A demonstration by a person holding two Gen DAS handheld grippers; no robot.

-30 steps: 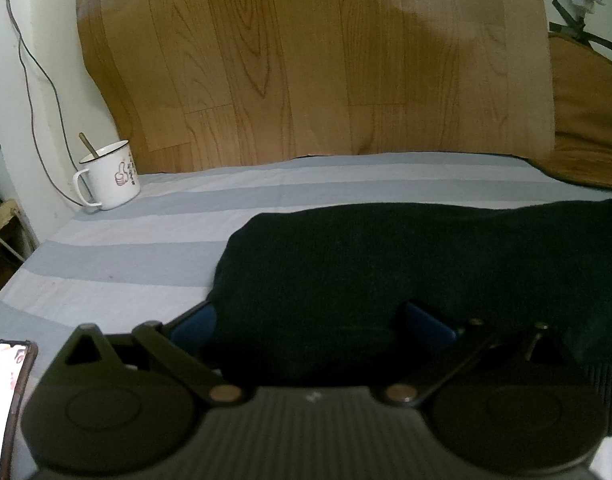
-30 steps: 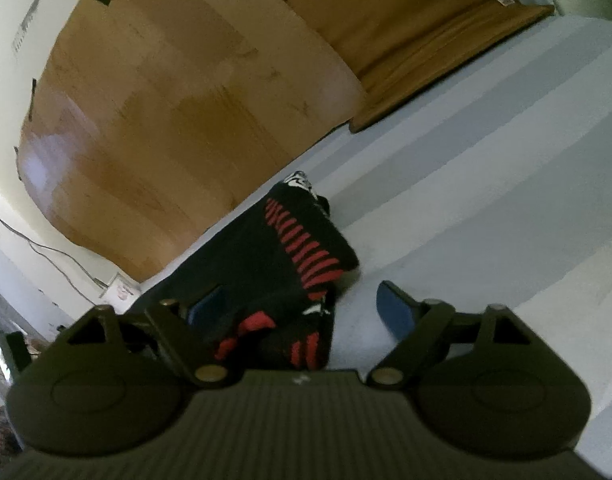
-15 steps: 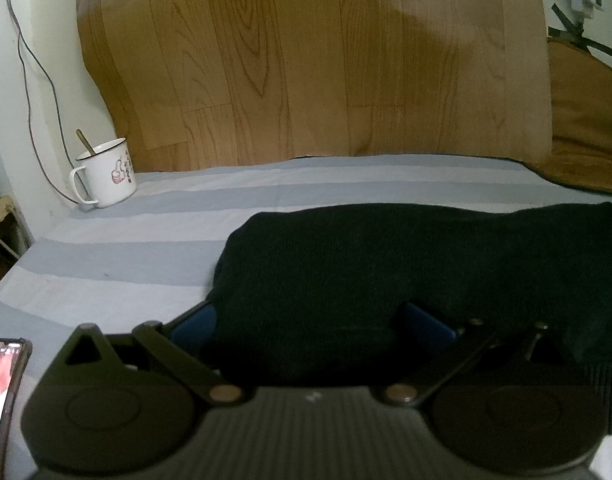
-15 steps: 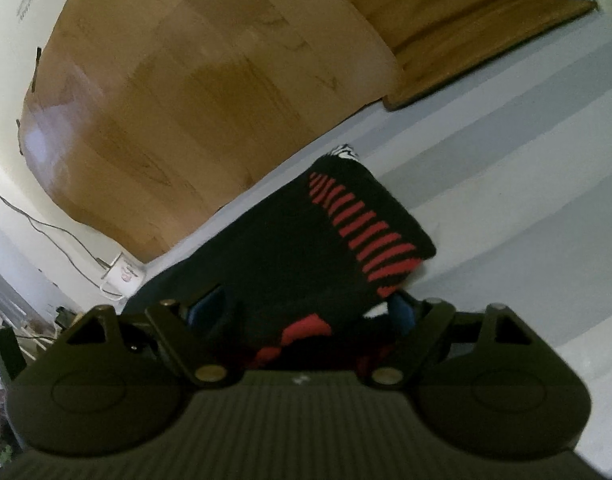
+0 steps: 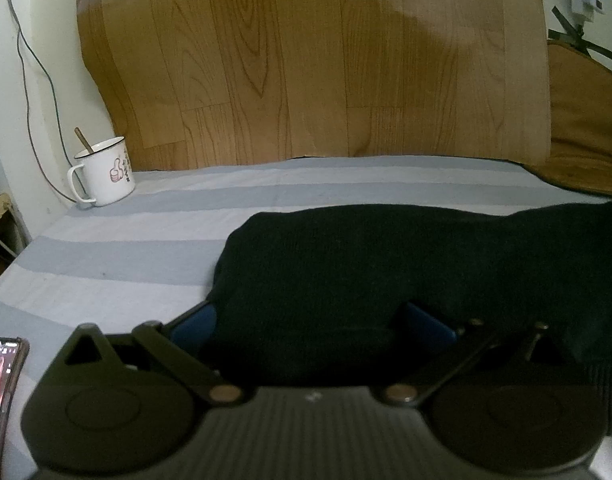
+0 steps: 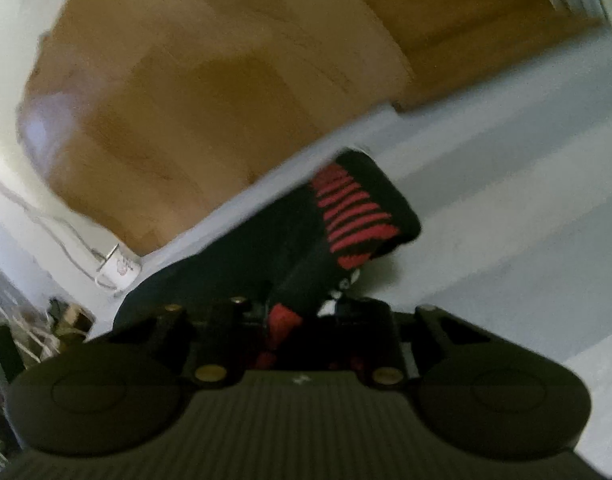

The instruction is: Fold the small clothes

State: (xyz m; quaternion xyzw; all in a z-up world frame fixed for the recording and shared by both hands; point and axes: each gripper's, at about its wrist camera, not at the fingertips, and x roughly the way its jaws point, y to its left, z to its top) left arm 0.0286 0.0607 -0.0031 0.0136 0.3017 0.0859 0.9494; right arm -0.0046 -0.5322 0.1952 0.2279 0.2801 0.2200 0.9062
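Since a second ago our right gripper (image 6: 301,316) has lifted, its jaws closing on the black knitted sock's (image 6: 306,256) red-striped end, while our left gripper (image 5: 310,320) straddles its other end, jaws wide; next, carry it over.

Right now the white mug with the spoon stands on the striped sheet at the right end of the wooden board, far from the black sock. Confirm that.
Wrong on one count: the white mug stands at the left end of the wooden board, not the right, as the left wrist view shows. It is on the striped sheet, apart from the black sock.
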